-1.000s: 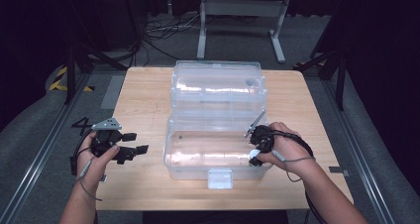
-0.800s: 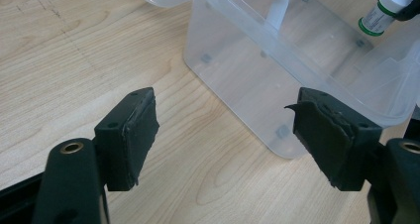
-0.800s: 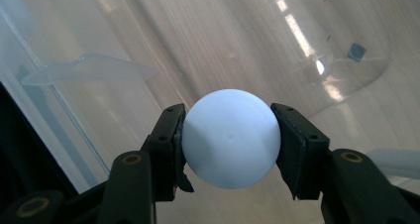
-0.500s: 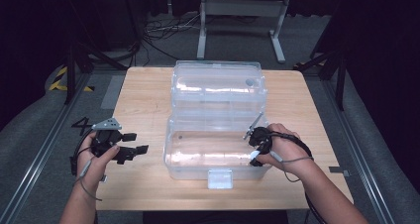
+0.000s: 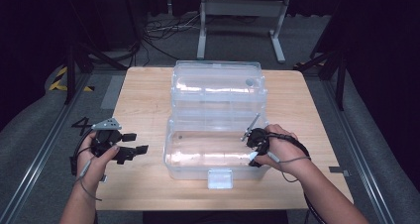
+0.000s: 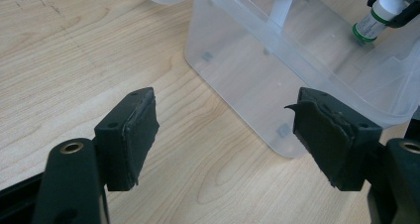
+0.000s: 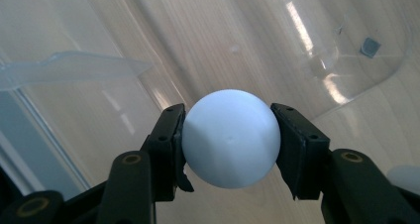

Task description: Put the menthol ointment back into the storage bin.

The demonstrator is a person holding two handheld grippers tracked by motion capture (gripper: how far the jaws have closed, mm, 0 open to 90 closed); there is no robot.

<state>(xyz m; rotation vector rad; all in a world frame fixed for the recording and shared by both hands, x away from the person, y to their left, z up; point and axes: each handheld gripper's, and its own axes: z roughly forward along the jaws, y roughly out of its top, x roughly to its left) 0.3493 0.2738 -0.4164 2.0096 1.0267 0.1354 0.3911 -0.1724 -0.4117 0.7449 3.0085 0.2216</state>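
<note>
My right gripper (image 7: 228,144): pinching a white-capped bottle (image 7: 230,137) above the clear box (image 5: 198,154).
My right wrist: bent inward over the box's rim.
My left gripper (image 6: 225,135): spread, empty, resting beside the box.

A: Table (image 5: 143,92) finish?
B: Light wood grain, looks laminate, smooth, low sheen.

A: Box (image 5: 218,115)?
B: Clear plastic, glossy, strong glare streaks on the lid and walls. Slightly milky in the left gripper view (image 6: 277,50).

A: Bottle (image 6: 380,16)?
B: White plastic cap, smooth and matt, seen from the top in the right gripper view (image 7: 231,139). Green band below it, paper-like label on the body.

A: Pads (image 6: 136,132)?
B: Black rubber or foam, matt, edges rough and frayed. Jaw bodies are black matt plastic with brass-looking inserts.

A: Left gripper (image 5: 130,149) top?
B: Grey plate, matt, metal or plastic, can't tell.

A: Floor (image 5: 34,140)?
B: Grey, matt, looks like carpet.
</note>
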